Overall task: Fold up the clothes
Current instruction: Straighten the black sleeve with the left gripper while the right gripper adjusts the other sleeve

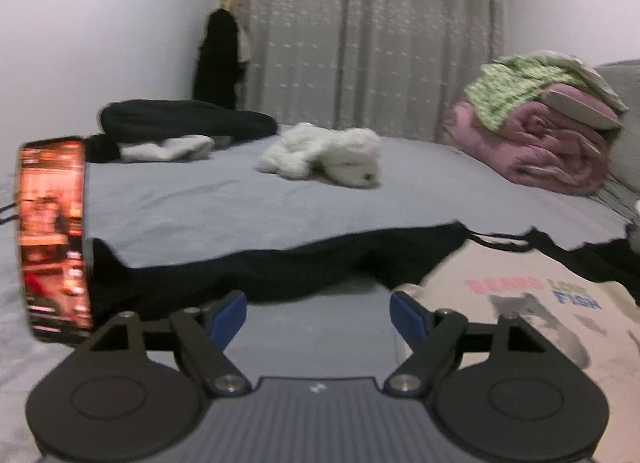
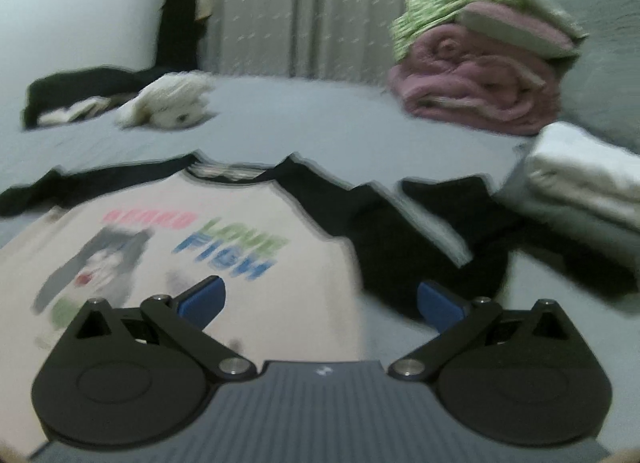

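On the bed [image 1: 240, 203], a cream shirt [image 2: 168, 247] with black sleeves is laid flat, print up; the left gripper [image 1: 318, 313] is held spread wide beside its left sleeve, nothing gripped; the right gripper [image 2: 320, 301] is likewise released over the shirt's right edge. A phone [image 1: 52, 239] is seen at left; a white plush toy [image 1: 324, 157] and a pink blanket [image 1: 536, 147] are seen further back; both views are blurred.

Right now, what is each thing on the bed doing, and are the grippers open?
Left gripper: open, empty.
Right gripper: open, empty.
Shirt: spread flat, print up, unfolded.
Phone: screen lit.
Pink blanket: rolled up.
Green cloth: draped on the blanket.
Plush toy: lying down.
White stack: folded.
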Tool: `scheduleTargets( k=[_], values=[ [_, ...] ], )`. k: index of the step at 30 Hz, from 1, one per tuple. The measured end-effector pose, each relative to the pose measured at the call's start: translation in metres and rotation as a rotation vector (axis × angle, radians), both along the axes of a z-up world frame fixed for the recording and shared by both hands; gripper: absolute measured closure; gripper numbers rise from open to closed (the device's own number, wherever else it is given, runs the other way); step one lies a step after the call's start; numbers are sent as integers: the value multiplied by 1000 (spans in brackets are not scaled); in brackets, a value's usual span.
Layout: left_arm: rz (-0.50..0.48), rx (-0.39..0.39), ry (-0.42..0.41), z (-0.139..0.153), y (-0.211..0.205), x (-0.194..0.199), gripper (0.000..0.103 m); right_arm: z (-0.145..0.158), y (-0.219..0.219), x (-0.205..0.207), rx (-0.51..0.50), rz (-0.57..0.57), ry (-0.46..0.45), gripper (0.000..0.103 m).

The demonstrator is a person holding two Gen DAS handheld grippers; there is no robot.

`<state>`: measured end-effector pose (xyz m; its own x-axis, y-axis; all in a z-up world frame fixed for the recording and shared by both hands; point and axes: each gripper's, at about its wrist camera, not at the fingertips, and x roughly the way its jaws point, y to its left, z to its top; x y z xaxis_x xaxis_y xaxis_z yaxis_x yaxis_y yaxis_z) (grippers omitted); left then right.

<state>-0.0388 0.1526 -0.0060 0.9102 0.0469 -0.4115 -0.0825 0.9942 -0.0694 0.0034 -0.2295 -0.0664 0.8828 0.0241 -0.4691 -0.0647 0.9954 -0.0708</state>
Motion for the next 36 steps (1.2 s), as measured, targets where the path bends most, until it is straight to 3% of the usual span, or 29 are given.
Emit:
scheduleTargets(
  k=[4,8,12,17,19,21,24,30,33,36],
  values=[
    [-64,-5,20,-4,-27,7,23,10,-32,18,-24,-115,-44,3],
    [-117,20,36,-7,-52,11,22,11,-63,39,-16,-212,-57,17],
    [-153,79,92,-14,-71,19,22,6,-80,64,-28,-238,-38,28],
    [-152,112,109,-1,-73,17,22,-2,-82,97,-64,-199,24,37],
    [-154,125,110,6,-73,17,22,-10,-80,108,-105,-184,78,49],
    [-161,132,109,12,-73,16,22,-19,-79,115,-141,-180,141,92],
    [-172,141,107,22,-72,15,21,-18,-85,103,-115,-217,104,93],
    [-226,118,137,25,-83,14,21,7,-116,45,51,-361,-71,94],
    [-262,101,155,25,-92,13,21,8,-144,10,199,-471,-102,94],
    [-290,116,173,19,-106,15,21,-6,-167,-20,326,-540,-72,94]
  ],
)
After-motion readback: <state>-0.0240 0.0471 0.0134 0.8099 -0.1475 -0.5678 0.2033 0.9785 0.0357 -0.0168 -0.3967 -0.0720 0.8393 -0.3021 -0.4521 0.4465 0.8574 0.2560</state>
